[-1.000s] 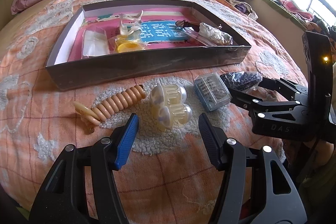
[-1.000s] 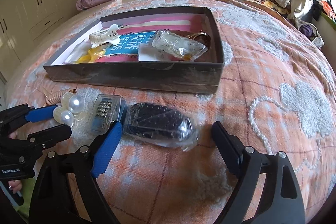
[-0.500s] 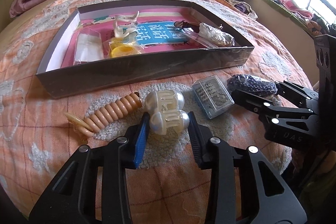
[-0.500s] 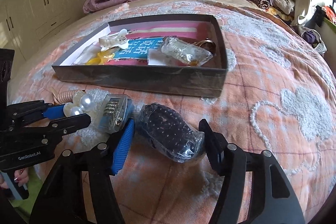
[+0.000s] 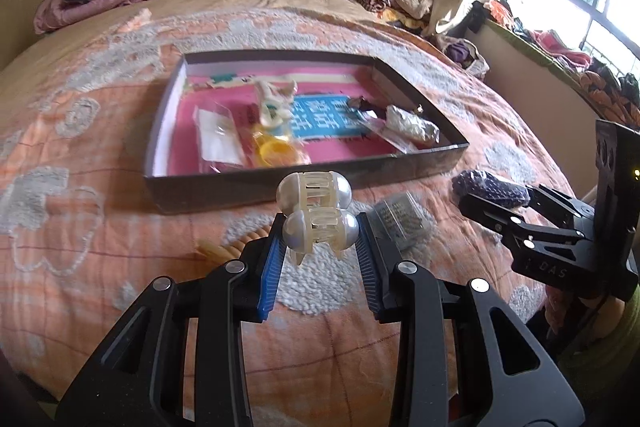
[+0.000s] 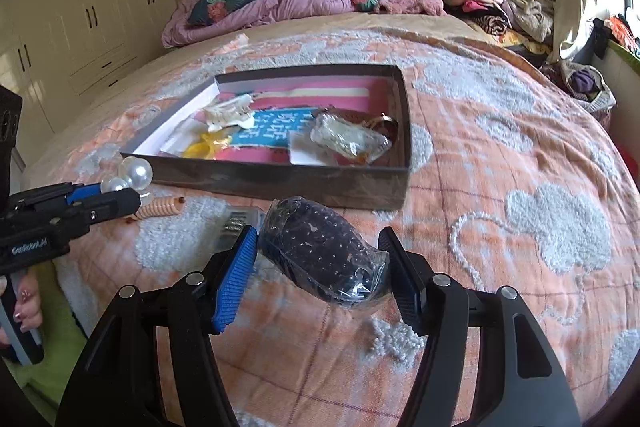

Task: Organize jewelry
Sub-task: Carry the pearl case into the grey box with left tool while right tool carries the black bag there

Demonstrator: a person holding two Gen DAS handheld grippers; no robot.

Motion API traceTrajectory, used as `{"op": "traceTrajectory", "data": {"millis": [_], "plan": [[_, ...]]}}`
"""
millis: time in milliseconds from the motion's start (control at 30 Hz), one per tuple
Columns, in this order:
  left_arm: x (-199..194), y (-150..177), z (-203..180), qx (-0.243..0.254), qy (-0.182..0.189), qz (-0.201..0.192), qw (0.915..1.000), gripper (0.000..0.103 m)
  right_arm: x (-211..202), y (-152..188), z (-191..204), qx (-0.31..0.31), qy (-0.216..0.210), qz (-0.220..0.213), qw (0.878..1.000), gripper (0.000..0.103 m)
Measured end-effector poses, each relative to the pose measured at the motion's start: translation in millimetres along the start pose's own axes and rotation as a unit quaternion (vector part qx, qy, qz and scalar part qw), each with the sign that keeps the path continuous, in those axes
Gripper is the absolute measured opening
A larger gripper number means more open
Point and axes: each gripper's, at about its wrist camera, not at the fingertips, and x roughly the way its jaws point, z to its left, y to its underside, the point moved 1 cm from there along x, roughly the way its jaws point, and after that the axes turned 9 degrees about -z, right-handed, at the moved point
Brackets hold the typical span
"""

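Lifted off the bed since a second ago, the pearl hair clip is pinched in the closed left gripper, with the box straight ahead. Right gripper brackets the bagged dark piece, its hold unclear. Only the right view shows the coil clip fully.

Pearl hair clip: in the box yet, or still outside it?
Outside. The pearl hair clip is clamped in the left gripper, off the bedspread, short of the box near wall.
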Motion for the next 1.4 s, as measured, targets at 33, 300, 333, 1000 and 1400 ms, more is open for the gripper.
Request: {"op": "traceTrajectory", "data": {"millis": [33,300,333,1000,1400], "plan": [[-2.7,-2.1,2.2,0.0,-0.005,-0.005,1.0,0.026,-2.0,-1.9,2.3,-0.003,-0.002,-0.004,1.0,0.061],[-17.1,-15.2,18.9,-0.017,-0.027,-0.034,0.9989,0.026,-13.1,-17.3,17.6,-0.019,-0.01,-0.028,0.999,0.061],[-18.3,-17.1,20.7,-0.019,-0.028,-0.037,0.9987,0.026,-14.0,-19.2,18.5,-0.019,-0.011,-0.03,0.999,0.061],[2.8,-39.4,48.9,-0.04,-0.049,-0.039,0.9972,0.026,5.2,-63.3,41.5,-0.047,-0.021,-0.066,0.996,0.061],[46.1,-43.1,61.7,-0.041,-0.07,-0.009,0.9967,0.026,70.7,-65.2,38.1,-0.047,-0.007,-0.017,0.999,0.061]]}}
